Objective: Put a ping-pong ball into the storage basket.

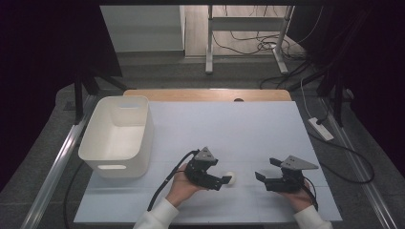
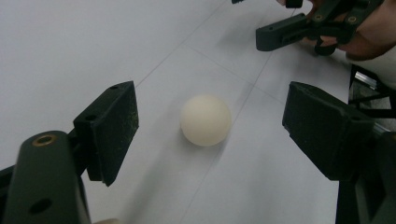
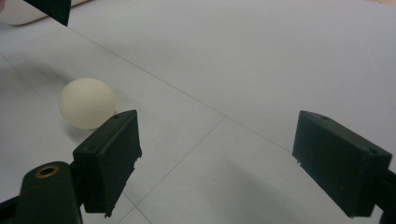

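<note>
A dark room surrounds the scene, with grey floor, tangled cables and a metal desk frame (image 1: 248, 33) at the back. The white table (image 1: 229, 129) carries faint seam lines, a strip of bare wood showing along its far edge. A white bin (image 1: 119, 136) stands at the left side (it looks empty, though its near wall hides part of the floor). The left gripper (image 1: 228, 179) rests low on the table, jaws spread wide around nothing, the ball just ahead between them. The right gripper (image 1: 266, 169) is likewise wide open and empty. The small cream ball (image 2: 206, 120) sits on the table between the grippers.
</note>
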